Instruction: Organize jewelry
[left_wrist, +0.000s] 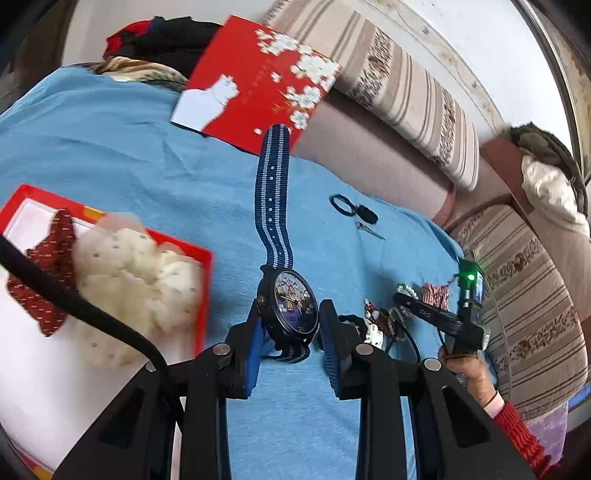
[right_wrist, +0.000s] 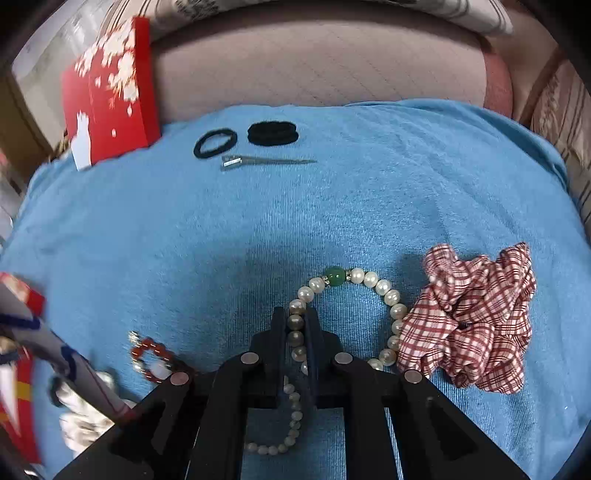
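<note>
While both grippers grip, jewelry sits on a blue cloth (right_wrist: 221, 229).
Left gripper (left_wrist: 291, 332) clamps a watch (left_wrist: 291, 302), its strap pointing to twelve o'clock; right gripper (right_wrist: 295, 325) is clenched on a pearl bracelet (right_wrist: 391, 295), with a checked scrunchie (right_wrist: 469, 317) at three o'clock.

We see a blue towel (right_wrist: 258, 206), a watch (left_wrist: 291, 306) with navy and pale-blue striped strap, white pearls (right_wrist: 391, 295) with one green bead, a red-and-white checked scrunchie (right_wrist: 469, 325), black hair ties (right_wrist: 216, 143), and a red box lid (left_wrist: 258, 81) with white blossoms.
</note>
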